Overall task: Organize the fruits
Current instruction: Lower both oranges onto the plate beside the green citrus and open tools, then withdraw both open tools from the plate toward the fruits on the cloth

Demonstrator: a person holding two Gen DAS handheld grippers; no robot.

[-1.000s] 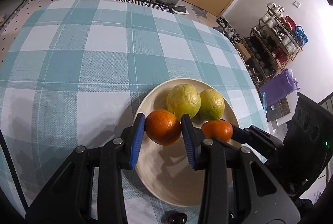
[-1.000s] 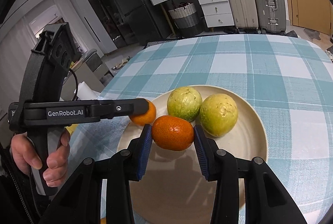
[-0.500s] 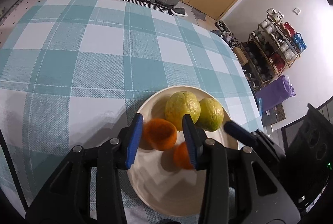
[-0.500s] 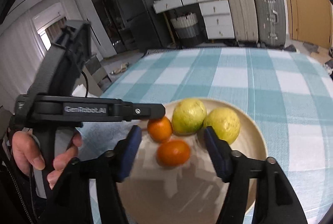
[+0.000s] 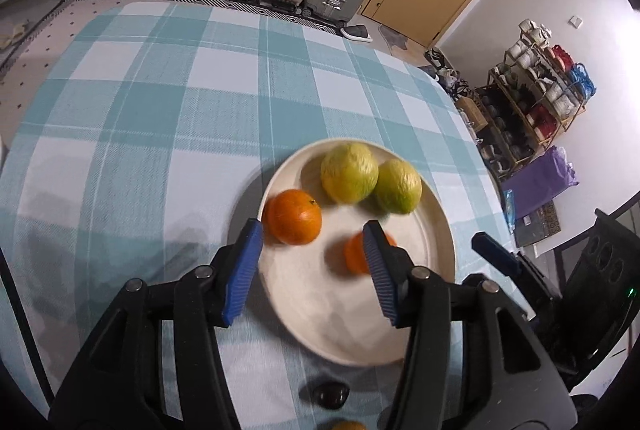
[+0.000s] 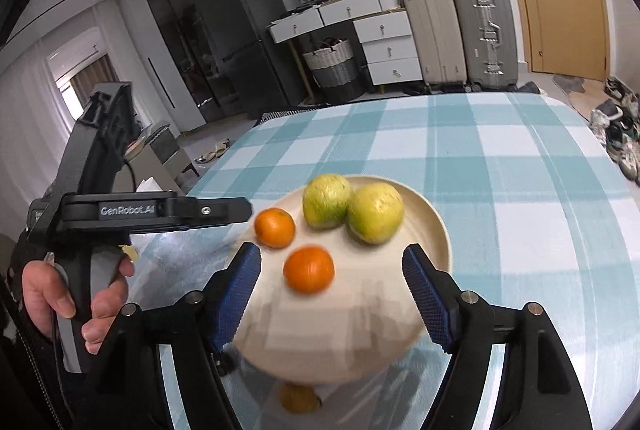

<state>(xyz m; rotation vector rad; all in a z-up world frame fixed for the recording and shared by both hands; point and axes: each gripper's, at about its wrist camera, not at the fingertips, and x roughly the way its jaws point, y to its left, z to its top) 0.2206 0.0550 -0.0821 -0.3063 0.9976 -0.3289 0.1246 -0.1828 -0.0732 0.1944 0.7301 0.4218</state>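
Note:
A cream plate (image 5: 440,230) (image 6: 434,226) on the checked tablecloth holds two yellow-green fruits (image 5: 349,172) (image 5: 399,186) and two oranges. In the left wrist view one orange (image 5: 295,216) lies ahead of my open, empty left gripper (image 5: 312,270); the other orange (image 5: 354,254) is partly hidden by its right finger. In the right wrist view my right gripper (image 6: 332,294) is open and empty, raised above the plate, with an orange (image 6: 309,269) ahead between its fingers and the other orange (image 6: 275,228) near the left gripper's tip (image 6: 236,208).
Another orange fruit (image 6: 298,398) lies on the table by the plate's near edge, low in the right wrist view. A small dark object (image 5: 330,395) lies near the plate. The table edge drops away to the right, with shelves and suitcases beyond.
Both grippers have opened and let go of their oranges, which now lie on the plate. Both grippers have pulled back and up from the plate.

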